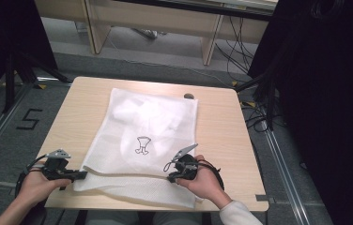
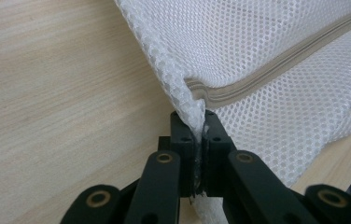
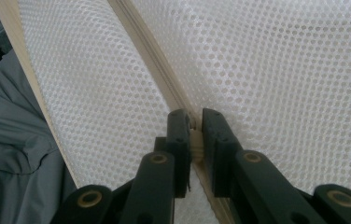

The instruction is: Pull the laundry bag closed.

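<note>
We note a white mesh laundry bag with a beige zipper lying flat on the middle of the light wooden table, its near edge by the table's front edge, a small black outline drawing on its top. Left gripper has its jaws pinched tight on the bag's near-left corner. Right gripper has its jaws clamped on the zipper at the near edge. A small dark object sits just beyond the bag's far right corner.
</note>
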The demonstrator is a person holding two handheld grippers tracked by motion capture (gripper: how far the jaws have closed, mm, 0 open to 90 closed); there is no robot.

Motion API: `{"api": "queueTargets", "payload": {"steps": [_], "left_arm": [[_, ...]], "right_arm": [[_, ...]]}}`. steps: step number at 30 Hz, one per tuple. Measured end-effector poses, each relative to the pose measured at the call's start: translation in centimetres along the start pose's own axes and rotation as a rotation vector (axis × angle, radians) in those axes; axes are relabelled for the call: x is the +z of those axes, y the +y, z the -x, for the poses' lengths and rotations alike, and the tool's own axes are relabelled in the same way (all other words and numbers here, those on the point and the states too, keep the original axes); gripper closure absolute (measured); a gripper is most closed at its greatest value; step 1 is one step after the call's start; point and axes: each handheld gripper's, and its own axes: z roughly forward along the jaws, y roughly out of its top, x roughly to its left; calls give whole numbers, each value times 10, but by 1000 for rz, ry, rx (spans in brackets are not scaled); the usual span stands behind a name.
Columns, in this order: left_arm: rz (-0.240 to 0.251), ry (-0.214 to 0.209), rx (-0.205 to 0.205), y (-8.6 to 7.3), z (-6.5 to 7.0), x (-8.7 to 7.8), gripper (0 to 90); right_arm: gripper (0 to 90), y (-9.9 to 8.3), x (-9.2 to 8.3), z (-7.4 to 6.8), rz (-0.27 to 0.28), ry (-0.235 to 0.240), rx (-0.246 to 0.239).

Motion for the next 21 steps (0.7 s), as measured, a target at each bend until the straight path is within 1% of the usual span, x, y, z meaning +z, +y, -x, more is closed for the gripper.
{"api": "queueTargets", "payload": {"steps": [1, 2, 3, 4, 5, 6, 8, 9, 10, 11, 12, 13, 14, 15, 17, 18, 19, 20, 21], "left_arm": [[-15, -2, 15, 0, -1, -1, 854], [-10, 0, 10, 0, -1, -1, 854], [10, 6, -11, 0, 1, 1, 854], [10, 5, -10, 0, 1, 1, 854], [-15, 0, 17, 0, -1, -1, 854], [-13, -1, 14, 0, -1, -1, 854], [-12, 0, 13, 0, -1, -1, 854], [-10, 2, 12, 0, -1, -1, 854], [8, 8, 8, -1, 0, 0, 854], [15, 7, 2, -1, 0, 0, 854], [1, 6, 8, 0, -1, -1, 854], [3, 6, 12, 0, -1, 0, 854], [-7, 7, 12, 0, -1, -1, 854], [-14, 2, 15, 0, -1, -1, 854], [-7, 5, 12, 0, -1, -1, 854], [13, 6, 9, -1, 0, 0, 854], [-5, 9, 12, 0, -1, -1, 854], [-12, 1, 13, 0, -1, -1, 854], [-12, 3, 14, 0, -1, -1, 854]], "right_arm": [[826, 0, -1, 1, -5, -1, -7], [827, -1, -1, 1, -5, 5, -6], [826, -1, -1, 2, -4, 6, -8], [826, -1, -1, 2, -6, 1, -11], [826, -2, -2, 2, -5, 3, -6], [827, -2, -2, 2, -7, -1, -1], [827, -3, -2, 3, -7, 1, -7], [827, -4, -2, 4, 0, 0, -20], [827, -4, -3, 3, -10, -1, 3], [826, -5, -3, 4, -5, -4, -2], [826, -6, -4, 5, -4, -2, -2], [826, -6, -5, 5, -8, 3, 13], [826, -7, -5, 6, -6, -5, -2], [826, -7, -5, 7, 3, -1, -9], [826, -9, -5, 8, -2, -5, -10], [826, -9, -5, 9, 1, -3, -7], [826, -10, -5, 9, 0, -10, -5], [826, -10, -6, 9, -3, -7, -6], [826, -11, -6, 10, -1, -4, -5]]}}
